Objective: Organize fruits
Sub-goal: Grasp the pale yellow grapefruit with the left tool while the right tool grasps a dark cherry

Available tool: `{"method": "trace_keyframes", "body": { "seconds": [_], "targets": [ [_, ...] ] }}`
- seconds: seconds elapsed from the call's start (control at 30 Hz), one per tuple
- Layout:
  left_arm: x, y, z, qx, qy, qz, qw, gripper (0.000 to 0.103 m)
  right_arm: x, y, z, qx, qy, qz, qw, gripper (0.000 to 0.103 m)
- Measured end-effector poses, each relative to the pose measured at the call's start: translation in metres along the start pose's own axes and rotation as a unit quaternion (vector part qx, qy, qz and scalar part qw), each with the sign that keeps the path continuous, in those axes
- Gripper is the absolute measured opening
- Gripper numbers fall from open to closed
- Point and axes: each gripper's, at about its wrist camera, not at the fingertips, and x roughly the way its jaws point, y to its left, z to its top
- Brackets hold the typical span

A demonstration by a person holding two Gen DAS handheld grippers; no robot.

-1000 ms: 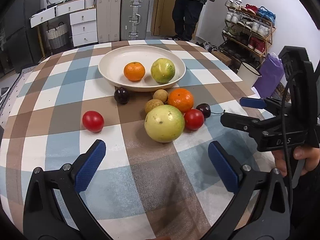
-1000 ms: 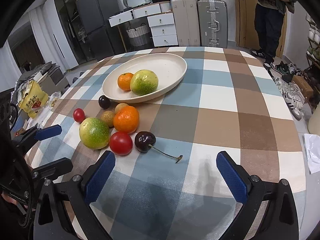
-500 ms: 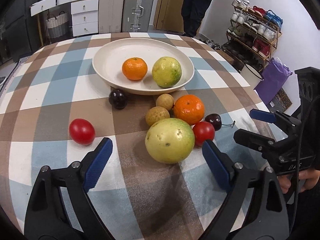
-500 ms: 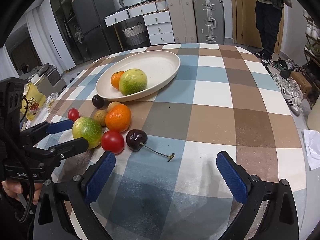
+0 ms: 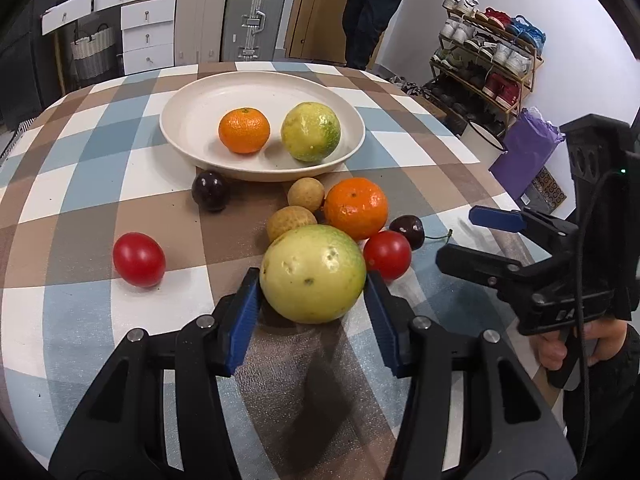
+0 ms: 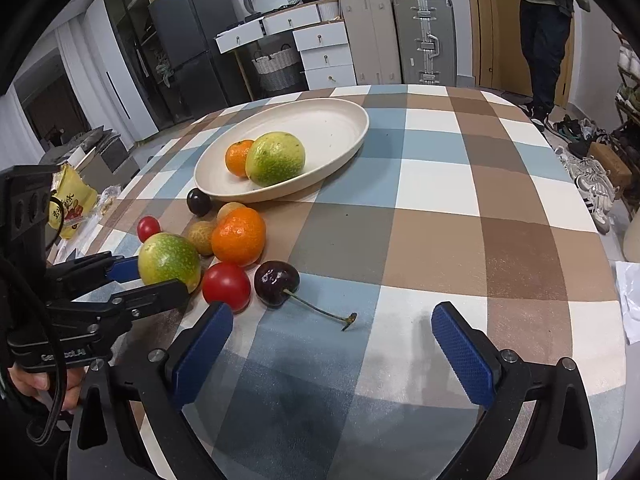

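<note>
A large yellow-green fruit (image 5: 312,274) rests on the checked tablecloth between the blue pads of my left gripper (image 5: 311,280). Its jaws are closing, and both pads touch the fruit's sides. Behind it lie two brown longans (image 5: 290,222), an orange (image 5: 356,208), a red tomato (image 5: 387,255) and a dark cherry (image 5: 407,231). The cream plate (image 5: 180,120) holds a mandarin (image 5: 244,130) and a green-yellow fruit (image 5: 311,131). My right gripper (image 6: 332,314) stands open over the cloth, with only the tip of the cherry's stem (image 6: 348,320) between its fingers.
A dark plum (image 5: 210,191) lies by the plate's rim, and a second tomato (image 5: 139,259) sits apart to the left. A person (image 5: 376,8) stands at the door beyond the table. Suitcases, drawers and a shoe rack (image 5: 488,60) line the room.
My left gripper came forward and down to the large yellow-green fruit, and its jaws narrowed from wide open onto the fruit's sides. The right gripper stayed put.
</note>
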Motion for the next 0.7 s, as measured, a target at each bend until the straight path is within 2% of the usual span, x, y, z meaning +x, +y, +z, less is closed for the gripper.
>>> {"method": "trace_keyframes", "body": {
  "seconds": [0.27, 0.37, 0.6, 0.7],
  "targets": [
    [-0.016, 0.014, -0.001, -0.003, -0.019, 0.006, 0.9998, 0.049, 0.014, 0.008, 0.005, -0.028, 0.015, -0.034, 0.999, 0.094],
    [-0.017, 0.017, 0.001, -0.008, -0.024, 0.004, 0.9997, 0.049, 0.019, 0.011, 0.008, -0.044, 0.020, -0.041, 0.998, 0.088],
    [-0.017, 0.019, 0.000, -0.010, -0.020, 0.004, 0.9997, 0.049, 0.029, 0.023, 0.017, -0.079, 0.028, -0.015, 0.996, 0.077],
    [-0.016, 0.019, -0.001, -0.012, -0.020, 0.003, 0.9997, 0.049, 0.032, 0.027, 0.019, -0.090, 0.025, -0.019, 0.995, 0.071]
  ]
}}
